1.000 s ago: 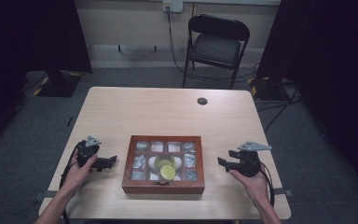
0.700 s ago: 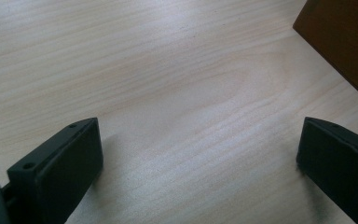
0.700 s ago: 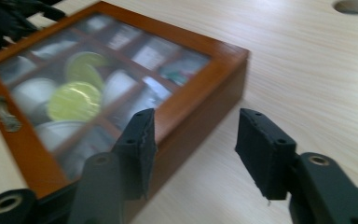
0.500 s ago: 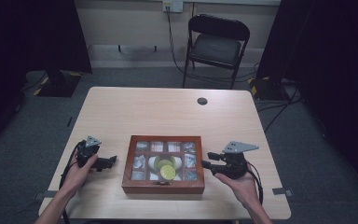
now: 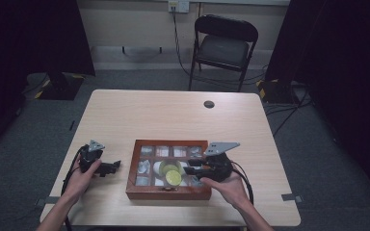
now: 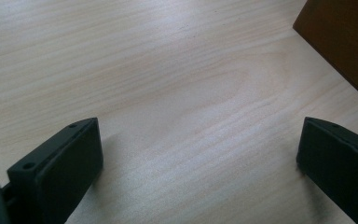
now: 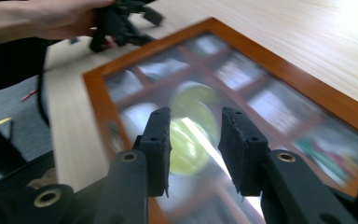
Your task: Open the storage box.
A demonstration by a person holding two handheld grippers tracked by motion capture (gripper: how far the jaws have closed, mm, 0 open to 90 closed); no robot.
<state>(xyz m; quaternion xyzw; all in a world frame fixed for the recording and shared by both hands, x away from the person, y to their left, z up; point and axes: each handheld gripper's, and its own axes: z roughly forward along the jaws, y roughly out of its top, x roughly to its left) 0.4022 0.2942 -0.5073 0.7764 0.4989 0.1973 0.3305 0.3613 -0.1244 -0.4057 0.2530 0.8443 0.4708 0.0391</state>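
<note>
Wooden box (image 5: 168,169) contents blur behind right tongs (image 7: 195,140), half-closed, empty.

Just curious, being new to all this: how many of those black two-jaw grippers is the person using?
2: the left gripper rests on the table left of the wooden box; the right gripper hovers over the box's right part.

The left gripper (image 5: 114,166) rests with fingers wide apart; the right gripper's (image 5: 187,170) fingers have just been closing, nothing between them.
</note>
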